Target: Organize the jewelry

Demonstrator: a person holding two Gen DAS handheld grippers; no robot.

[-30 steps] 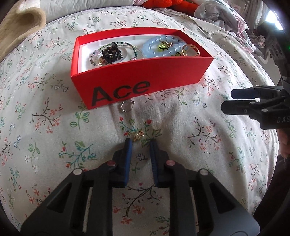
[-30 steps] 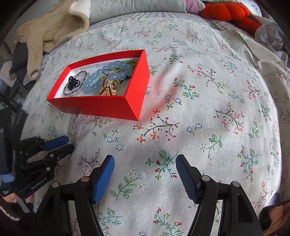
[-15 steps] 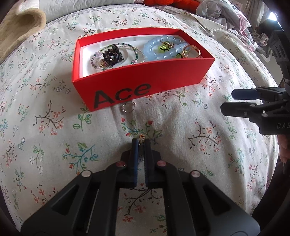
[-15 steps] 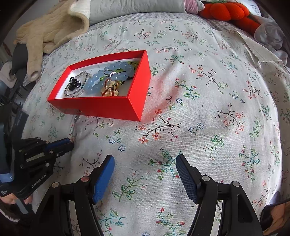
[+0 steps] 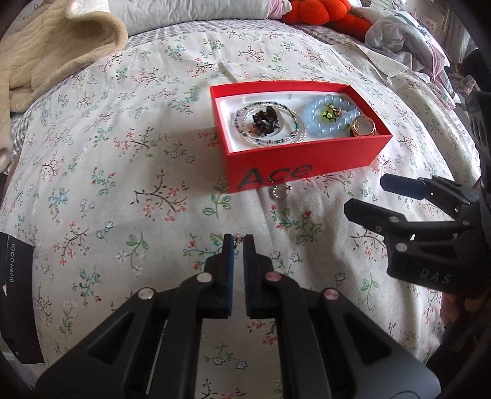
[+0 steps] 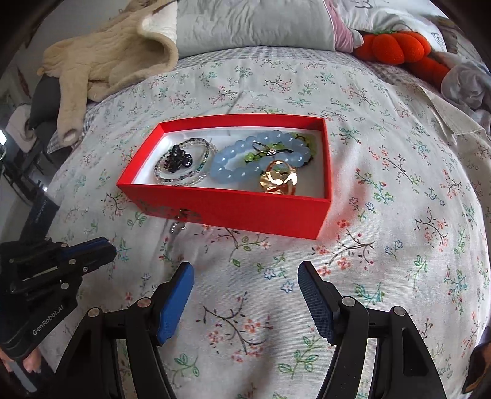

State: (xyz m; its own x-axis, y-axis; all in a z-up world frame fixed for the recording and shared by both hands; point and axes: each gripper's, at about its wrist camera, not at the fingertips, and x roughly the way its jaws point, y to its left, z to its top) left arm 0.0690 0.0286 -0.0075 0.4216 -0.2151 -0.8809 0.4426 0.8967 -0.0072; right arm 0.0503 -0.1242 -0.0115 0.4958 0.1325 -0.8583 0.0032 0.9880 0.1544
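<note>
With its jaws clenched on a tiny gold earring (image 5: 237,237), the left gripper (image 5: 238,242) held it above the floral bedspread (image 5: 129,172), near the open red cardboard box (image 5: 307,167); the right gripper (image 6: 245,276) waited, released, empty.

A home bedroom: a floral bedspread (image 6: 399,172), grey pillow (image 6: 254,24) and orange plush toy (image 6: 396,46).

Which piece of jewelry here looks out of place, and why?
A small silver ring lies on the bedspread just in front of the red box, while the bracelets and other rings sit inside. The left hand-held gripper is shut on a small gold piece.
</note>
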